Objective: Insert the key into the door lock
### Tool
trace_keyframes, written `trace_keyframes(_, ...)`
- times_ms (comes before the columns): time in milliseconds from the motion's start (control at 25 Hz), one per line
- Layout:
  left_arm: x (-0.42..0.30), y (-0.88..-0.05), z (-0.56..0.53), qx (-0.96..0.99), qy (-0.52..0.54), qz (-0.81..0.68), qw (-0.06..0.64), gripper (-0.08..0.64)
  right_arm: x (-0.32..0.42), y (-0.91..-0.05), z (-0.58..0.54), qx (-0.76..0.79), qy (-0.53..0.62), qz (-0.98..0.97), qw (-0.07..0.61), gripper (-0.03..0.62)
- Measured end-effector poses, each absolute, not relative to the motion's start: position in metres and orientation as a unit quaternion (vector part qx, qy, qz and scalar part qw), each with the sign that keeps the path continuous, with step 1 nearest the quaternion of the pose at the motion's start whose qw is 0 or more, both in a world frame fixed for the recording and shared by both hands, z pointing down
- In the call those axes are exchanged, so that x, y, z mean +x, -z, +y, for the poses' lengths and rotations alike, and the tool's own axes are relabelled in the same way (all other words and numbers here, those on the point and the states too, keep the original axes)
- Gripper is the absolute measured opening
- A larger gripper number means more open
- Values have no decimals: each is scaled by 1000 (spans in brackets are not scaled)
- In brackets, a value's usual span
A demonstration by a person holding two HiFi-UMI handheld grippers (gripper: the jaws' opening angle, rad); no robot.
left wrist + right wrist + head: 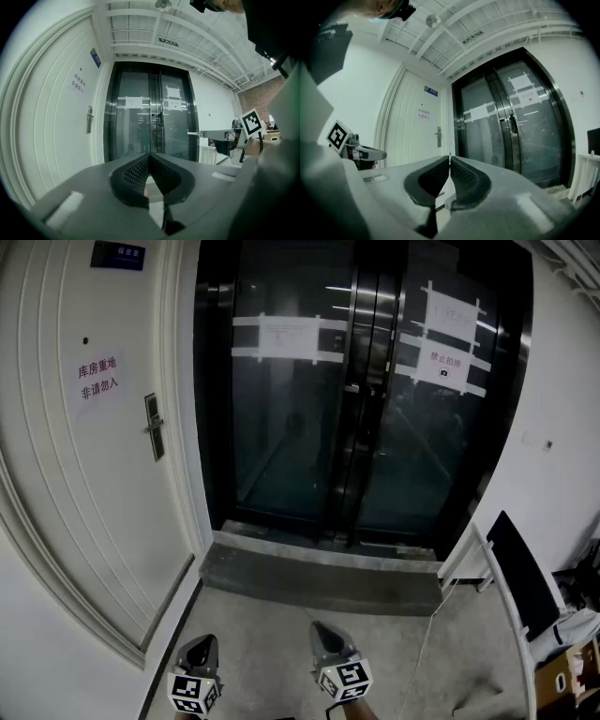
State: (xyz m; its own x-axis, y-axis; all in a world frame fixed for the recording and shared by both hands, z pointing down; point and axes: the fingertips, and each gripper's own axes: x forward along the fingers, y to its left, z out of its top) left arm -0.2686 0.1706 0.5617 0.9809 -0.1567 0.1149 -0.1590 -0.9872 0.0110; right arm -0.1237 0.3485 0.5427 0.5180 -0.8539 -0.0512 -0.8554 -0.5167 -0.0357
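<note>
The white door [84,474] stands at the left with its metal lock and handle [154,426], which also shows as the lock [88,119] and the lock [438,137] in the gripper views. Both grippers hang low at the bottom of the head view, well short of the door. My right gripper [323,629] points level, and the right gripper [449,158] has its jaws pressed together on a thin pale sliver, the key [449,155], seen edge-on at the tips. My left gripper [202,645] is beside it, and the left gripper [150,155] is shut with nothing in it.
Dark glass double doors [356,390] with taped papers fill the middle, behind a raised stone threshold [319,577]. A paper sign [97,379] hangs on the white door. A white rail with a black board [511,568] and boxes stand at the right.
</note>
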Motion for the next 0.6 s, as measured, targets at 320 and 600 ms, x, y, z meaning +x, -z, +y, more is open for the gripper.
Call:
trace_keyframes(320,-255,-563,183,996,-60,-72,12,2,-120,-543,353,-867,-14,497,26,11)
trace_keyframes(600,-239,-567,192,996,-63,-68,15,2,-105,-548,360,-867,-7,497,27,11)
